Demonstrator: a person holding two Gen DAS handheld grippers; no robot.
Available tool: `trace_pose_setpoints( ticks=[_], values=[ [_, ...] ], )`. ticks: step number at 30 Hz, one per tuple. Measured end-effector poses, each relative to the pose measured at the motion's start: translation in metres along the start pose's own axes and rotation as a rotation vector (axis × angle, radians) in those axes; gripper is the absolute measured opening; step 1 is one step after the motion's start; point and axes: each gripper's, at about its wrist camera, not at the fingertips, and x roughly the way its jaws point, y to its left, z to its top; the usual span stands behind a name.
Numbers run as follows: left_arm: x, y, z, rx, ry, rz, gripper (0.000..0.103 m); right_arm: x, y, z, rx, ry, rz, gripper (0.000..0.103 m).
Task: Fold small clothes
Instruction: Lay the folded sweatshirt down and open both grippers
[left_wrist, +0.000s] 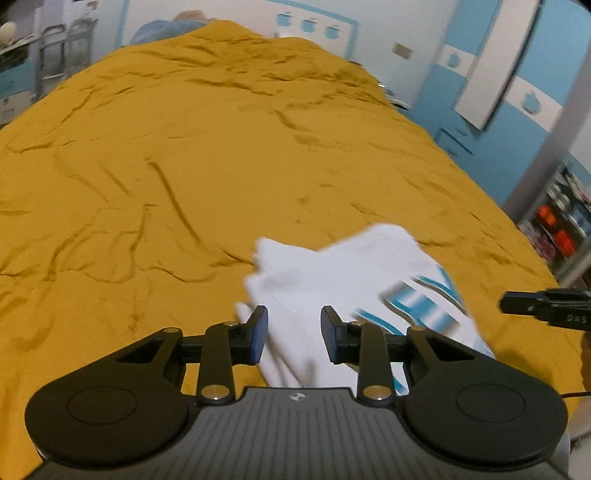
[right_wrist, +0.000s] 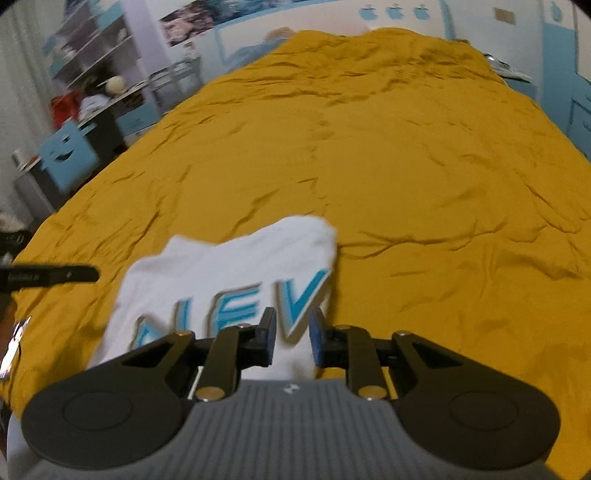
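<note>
A small white garment with blue lettering (left_wrist: 347, 273) lies crumpled on the mustard-yellow bedspread (left_wrist: 184, 166) near the front edge. My left gripper (left_wrist: 294, 334) is open above the garment's left part, its jaws apart with white cloth showing between them. In the right wrist view the same garment (right_wrist: 229, 273) lies flatter, with the blue letters facing up. My right gripper (right_wrist: 292, 338) is open over the garment's lower right edge. Each gripper's tip shows at the side of the other's view: the right one in the left wrist view (left_wrist: 543, 304), the left one in the right wrist view (right_wrist: 51, 275).
The bedspread (right_wrist: 424, 166) covers a wide bed with many wrinkles. A blue pillow (left_wrist: 166, 27) lies at the far end. Shelves and a desk with a blue box (right_wrist: 68, 155) stand left of the bed. Blue cabinets (left_wrist: 498, 110) and a shelf (left_wrist: 561, 221) stand to the right.
</note>
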Motion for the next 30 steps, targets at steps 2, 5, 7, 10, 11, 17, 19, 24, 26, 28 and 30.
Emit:
trace_pose_setpoints(
  ticks=[2,5,7,10,11,17,19,24,26,28,30],
  values=[
    [-0.006,-0.014,-0.009,0.022,0.002,-0.017,0.030,-0.013,0.012,-0.014,-0.031,0.004,0.007,0.017],
    [-0.016,-0.031,-0.033,0.045,0.007,-0.037,0.025,-0.026,0.028,-0.035,-0.091,0.000,-0.030,0.018],
    [-0.021,-0.043,-0.047,0.061,0.004,-0.028,0.023,-0.034,0.037,-0.051,-0.122,-0.003,-0.045,0.018],
    [-0.027,-0.054,-0.066,0.095,0.010,-0.021,0.021,-0.041,0.049,-0.072,-0.156,-0.003,-0.054,0.019],
    [-0.029,-0.056,-0.071,0.101,0.009,-0.019,0.021,-0.043,0.051,-0.078,-0.165,-0.002,-0.057,0.020],
    [-0.032,-0.054,-0.097,0.091,0.057,-0.010,0.018,-0.045,0.060,-0.108,-0.204,0.023,-0.087,0.025],
    [-0.030,-0.055,-0.104,0.098,0.070,0.009,0.018,-0.041,0.059,-0.116,-0.206,0.042,-0.093,0.025],
    [-0.014,-0.050,-0.119,0.097,0.110,0.025,0.020,-0.024,0.056,-0.133,-0.212,0.065,-0.116,0.026],
    [-0.005,-0.049,-0.125,0.121,0.114,0.043,0.023,-0.016,0.054,-0.140,-0.202,0.070,-0.117,0.026],
    [0.002,-0.049,-0.130,0.127,0.115,0.053,0.023,-0.009,0.054,-0.148,-0.222,0.069,-0.120,0.027],
    [0.006,-0.048,-0.133,0.130,0.111,0.059,0.023,-0.003,0.052,-0.154,-0.232,0.066,-0.117,0.027]
  ],
)
